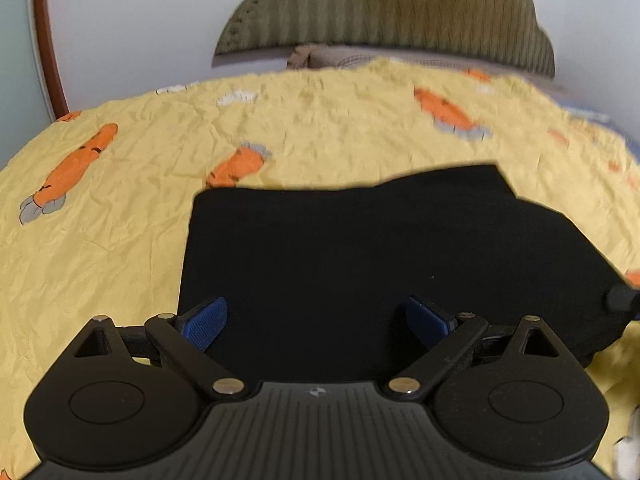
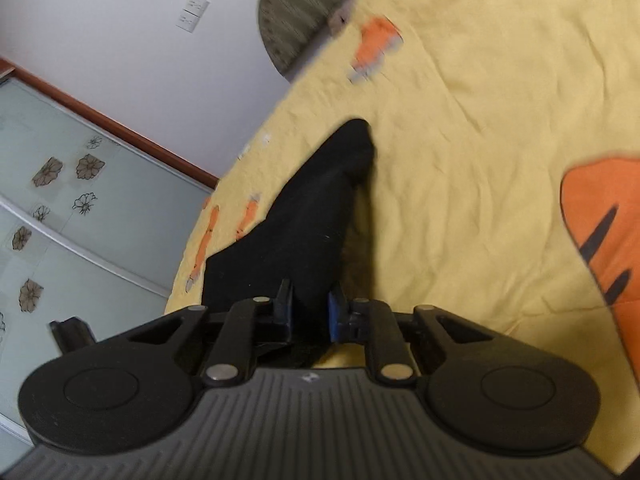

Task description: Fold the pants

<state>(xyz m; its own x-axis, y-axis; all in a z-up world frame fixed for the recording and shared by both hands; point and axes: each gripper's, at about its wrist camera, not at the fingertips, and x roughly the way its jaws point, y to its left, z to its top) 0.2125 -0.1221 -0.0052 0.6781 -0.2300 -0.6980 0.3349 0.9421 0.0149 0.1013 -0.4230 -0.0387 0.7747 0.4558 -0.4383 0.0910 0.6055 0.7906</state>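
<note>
The black pants (image 1: 360, 256) lie folded into a flat block on a yellow bedspread. My left gripper (image 1: 316, 322) hovers over their near edge with its blue pads (image 1: 206, 322) spread wide and nothing pinched between them. In the right wrist view the pants (image 2: 304, 220) rise as a dark ridge away from the camera. My right gripper (image 2: 310, 312) has its jaws drawn close, and the blue pads (image 2: 334, 314) press on the black cloth at its near edge. The view is rolled to one side.
The yellow bedspread (image 1: 320, 120) with orange carrot prints covers the bed. A ribbed olive headboard (image 1: 384, 12) stands at the far end against a white wall. A glass door with flower decals (image 2: 60, 208) and a wall socket (image 2: 192, 12) lie to the left.
</note>
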